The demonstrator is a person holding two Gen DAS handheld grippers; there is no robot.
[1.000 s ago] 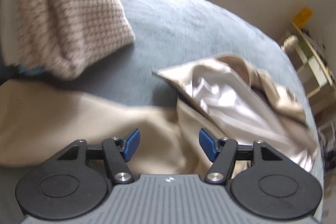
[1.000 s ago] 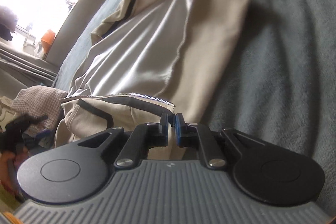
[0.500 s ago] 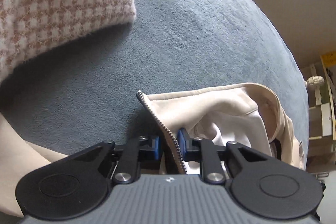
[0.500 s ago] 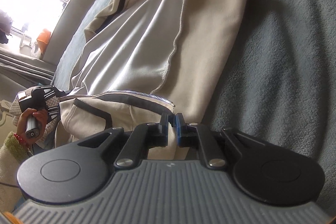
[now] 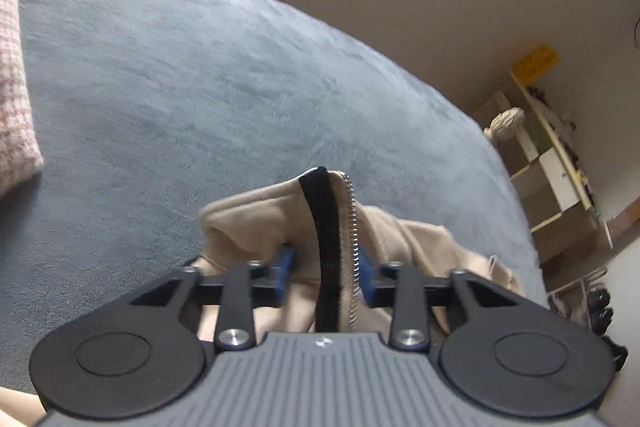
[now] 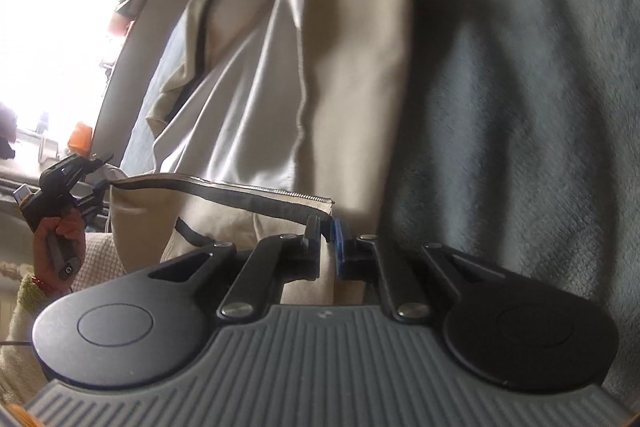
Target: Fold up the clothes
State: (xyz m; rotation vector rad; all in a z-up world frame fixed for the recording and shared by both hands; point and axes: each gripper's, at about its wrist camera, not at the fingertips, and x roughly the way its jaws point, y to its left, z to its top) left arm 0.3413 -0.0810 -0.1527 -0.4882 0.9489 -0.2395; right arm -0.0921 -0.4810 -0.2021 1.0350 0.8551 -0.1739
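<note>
- The right gripper (image 6: 327, 233) has its blue pads pressed together on the corner of the beige jacket (image 6: 340, 87), right where the zipper edge (image 6: 256, 193) ends.
- The left gripper (image 5: 325, 277) pinches the same zipper edge farther along; its pads sit a little apart because a thick bunch of cloth and the black zipper tape (image 5: 324, 247) fill the gap between them.
- From the right wrist view the zipper edge runs taut from that gripper's fingers away to the left, where the left gripper (image 6: 90, 195) lifts it (the person's hand (image 6: 58, 239) is on the handle).
- Beyond the right gripper's fingers the rest of the jacket lies spread on the grey blanket (image 6: 520, 107), its pale lining facing up and one side turned in lengthwise.
- Judged from this, the fold is at an early stage: one front panel is raised by its edge and not yet laid across, and the cross-folds are not done.
- Ahead and to the left of the left gripper, a checked knit item (image 5: 14, 87) rests on the blanket; whether it is folded I cannot tell.
- Containers: only an open shelf unit (image 5: 560, 167) far off to the right of the left gripper, its contents too small to name.
</note>
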